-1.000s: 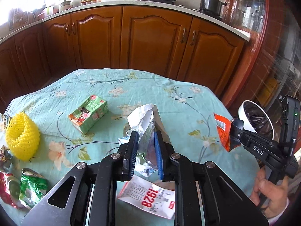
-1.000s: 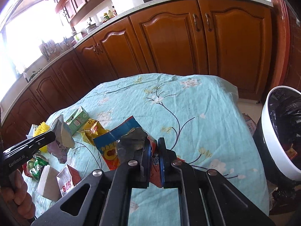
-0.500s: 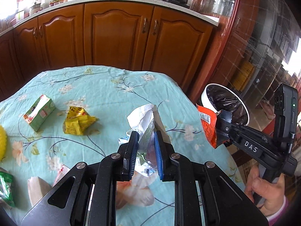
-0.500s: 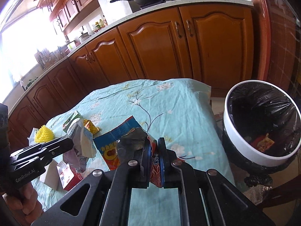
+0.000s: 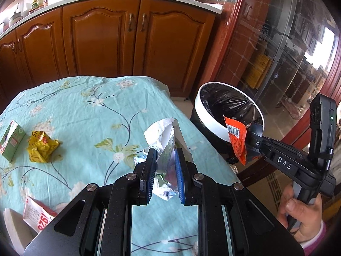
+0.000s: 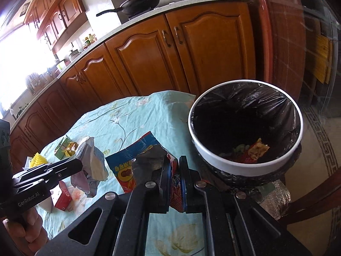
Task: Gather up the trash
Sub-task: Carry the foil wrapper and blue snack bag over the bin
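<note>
Trash is pinched in both of my tongs: my left gripper [image 5: 164,170] is closed down on a crumpled white wrapper [image 5: 164,136], its blue pads pressing the paper from either side, and my right gripper [image 6: 174,179] is squeezed nearly shut on a red and blue snack bag [image 6: 136,160] that sticks up and out to the left of the fingers. A second ago both loads hung over the middle of the floral tablecloth [image 5: 89,111] and the bin showed only at the edge of each view; now both have swung across to the table's corner, and the white-rimmed trash bin [image 6: 245,166] sits just ahead of my right tongs, its mouth fully in sight. From the left camera the snack bag's orange-red end overlaps the bin's near rim, though I cannot tell whether it is actually over the opening. The bin is lined with a black bag and holds a few pieces at the bottom: something red, something yellow-orange, a bit of green. Left on the cloth are a yellow crumpled packet [image 5: 41,147], a green carton [image 5: 10,140] just beside it, a red and white packet [image 5: 39,215] near me, and a yellow foam net [image 6: 38,159] farther back.
</note>
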A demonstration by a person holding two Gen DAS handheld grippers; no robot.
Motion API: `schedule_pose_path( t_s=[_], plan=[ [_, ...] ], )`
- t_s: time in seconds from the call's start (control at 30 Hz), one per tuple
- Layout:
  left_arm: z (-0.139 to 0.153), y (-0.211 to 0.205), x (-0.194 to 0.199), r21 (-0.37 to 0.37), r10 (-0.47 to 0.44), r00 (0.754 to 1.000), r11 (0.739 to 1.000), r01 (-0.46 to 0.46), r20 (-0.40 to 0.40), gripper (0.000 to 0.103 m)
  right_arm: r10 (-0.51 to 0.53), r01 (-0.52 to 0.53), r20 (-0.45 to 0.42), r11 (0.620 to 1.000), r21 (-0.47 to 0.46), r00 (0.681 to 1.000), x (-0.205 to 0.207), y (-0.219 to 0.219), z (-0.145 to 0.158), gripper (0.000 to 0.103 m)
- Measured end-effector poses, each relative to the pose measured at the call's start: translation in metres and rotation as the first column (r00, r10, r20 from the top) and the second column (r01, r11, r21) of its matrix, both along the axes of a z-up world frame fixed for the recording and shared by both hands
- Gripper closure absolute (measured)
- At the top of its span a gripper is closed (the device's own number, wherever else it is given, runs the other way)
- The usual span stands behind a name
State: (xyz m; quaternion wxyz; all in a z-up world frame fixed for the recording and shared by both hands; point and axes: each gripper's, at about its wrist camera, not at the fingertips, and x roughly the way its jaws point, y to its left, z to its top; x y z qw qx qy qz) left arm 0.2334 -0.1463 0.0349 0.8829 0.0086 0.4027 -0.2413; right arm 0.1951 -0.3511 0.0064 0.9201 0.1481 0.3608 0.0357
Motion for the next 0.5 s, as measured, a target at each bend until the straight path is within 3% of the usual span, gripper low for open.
schedule_pose_path(
  t_s=[0.5],
  plan=[
    [0.008, -0.078, 0.026, 0.016, -0.098, 0.995, 0.995, 0.098, 0.006, 0.087, -0.089, 0.089, -0.003, 0.996, -0.001, 0.996, 0.004, -0.070, 0.002, 0.095]
  ],
)
